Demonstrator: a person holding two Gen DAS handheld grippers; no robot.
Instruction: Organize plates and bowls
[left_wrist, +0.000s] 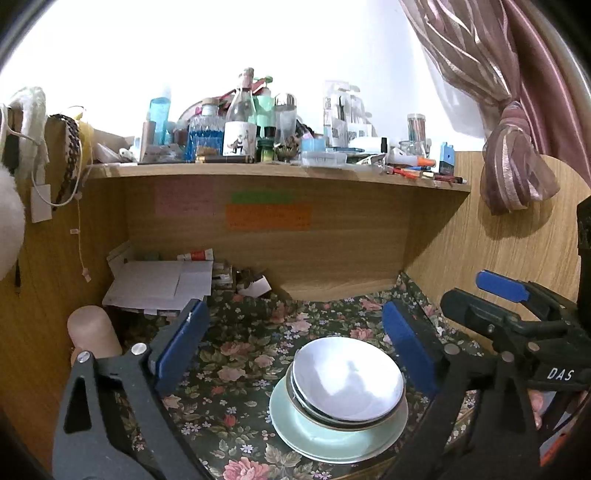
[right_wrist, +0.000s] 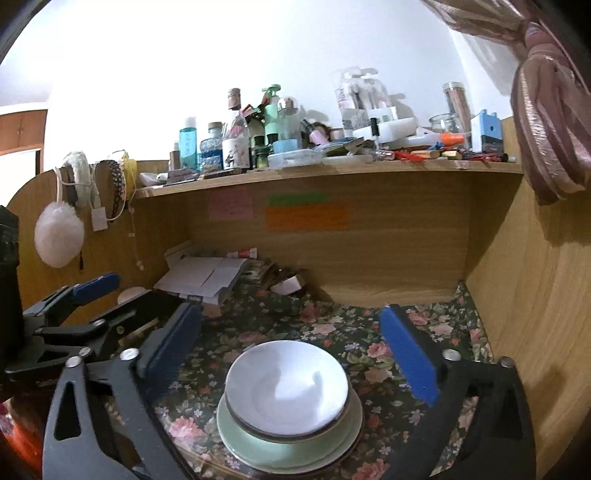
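A white bowl (left_wrist: 347, 380) (right_wrist: 286, 387) tops a short stack of bowls, which rests on pale green plates (left_wrist: 314, 432) (right_wrist: 240, 439). The stack stands on a dark floral cloth (left_wrist: 240, 350) inside a wooden desk nook. My left gripper (left_wrist: 295, 343) is open, its blue pads (left_wrist: 181, 343) wide apart above and behind the stack, touching nothing. My right gripper (right_wrist: 290, 350) is open too, its blue pads (right_wrist: 406, 358) spread to either side of the stack and clear of it. Each gripper shows at the edge of the other's view, side by side.
A wooden shelf (left_wrist: 258, 170) crowded with bottles and jars runs overhead. Papers and a white box (left_wrist: 159, 284) lie at the back left, beside a pale cylinder (left_wrist: 94, 332). A wooden side wall (right_wrist: 535, 295) closes the right. A pink curtain (left_wrist: 517, 166) hangs at upper right.
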